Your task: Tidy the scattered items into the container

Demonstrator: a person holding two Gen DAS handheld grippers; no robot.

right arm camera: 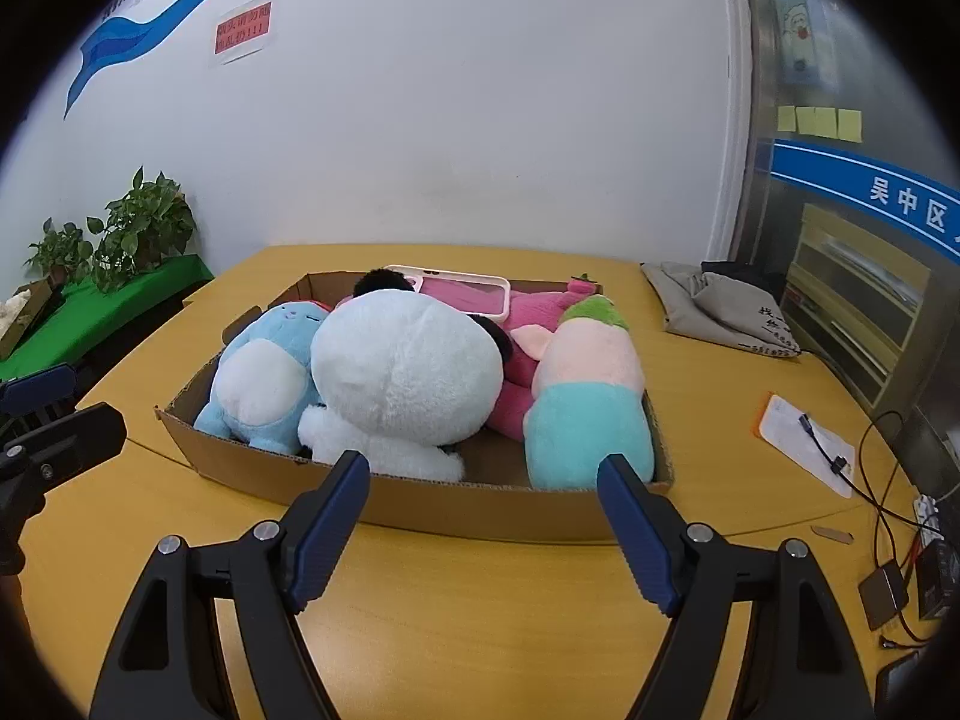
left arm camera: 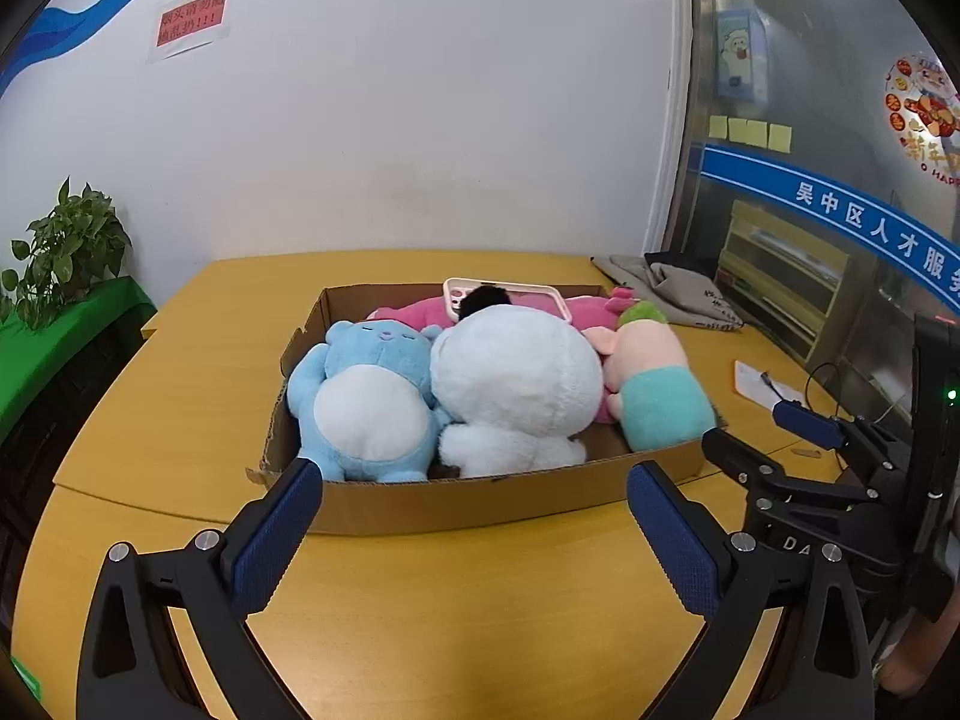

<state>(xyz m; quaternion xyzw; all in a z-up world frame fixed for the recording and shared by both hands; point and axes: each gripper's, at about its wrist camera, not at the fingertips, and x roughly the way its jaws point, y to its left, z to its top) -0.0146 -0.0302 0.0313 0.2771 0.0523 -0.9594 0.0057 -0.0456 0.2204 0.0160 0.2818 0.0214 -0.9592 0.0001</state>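
A: How are the claws standing?

B: The left gripper (left arm camera: 474,495) is gaping wide with nothing between its blue pads (left arm camera: 279,531). The right gripper (right arm camera: 483,495) is also standing open and is gripping nothing. Both are hanging over the bare table (left arm camera: 420,630), just short of the box (right arm camera: 480,507).

A: And the toys?

B: They are all lying in the box. The blue bear (left arm camera: 366,402) is sitting at the left, pressing against the white plush (left arm camera: 516,384) in the middle. The pig (right arm camera: 585,396) in teal is leaning along the right wall. A pink plush (right arm camera: 528,324) is lying behind them, and a phone case (right arm camera: 462,291) is resting on top at the back.

A: Anything outside the box?

B: A grey bag (right arm camera: 714,306) is lying at the far right corner, and a paper (right arm camera: 804,441) with a cable (right arm camera: 882,480) is sitting nearer on the right.
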